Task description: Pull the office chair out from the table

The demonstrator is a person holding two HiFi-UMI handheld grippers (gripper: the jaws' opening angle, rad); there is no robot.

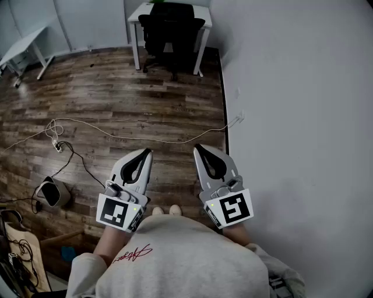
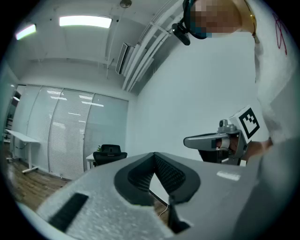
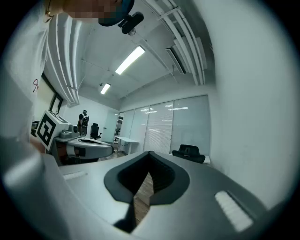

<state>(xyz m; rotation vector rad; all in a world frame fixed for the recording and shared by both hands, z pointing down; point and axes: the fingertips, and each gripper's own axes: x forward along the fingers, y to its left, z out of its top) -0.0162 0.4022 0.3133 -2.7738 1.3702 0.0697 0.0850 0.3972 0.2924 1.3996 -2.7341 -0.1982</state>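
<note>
The person stood at the near end of the room, holding the left gripper [image 1: 145, 153] and right gripper [image 1: 199, 149] level and side by side, each with its jaws closed on nothing. The chair [image 1: 170, 32] sat well apart from them at the far end, pushed in at the table [image 1: 204, 13] beside the right wall [image 1: 291, 116]. A cable [image 1: 145, 140] lay across the floor [image 1: 116, 99] between.
</note>
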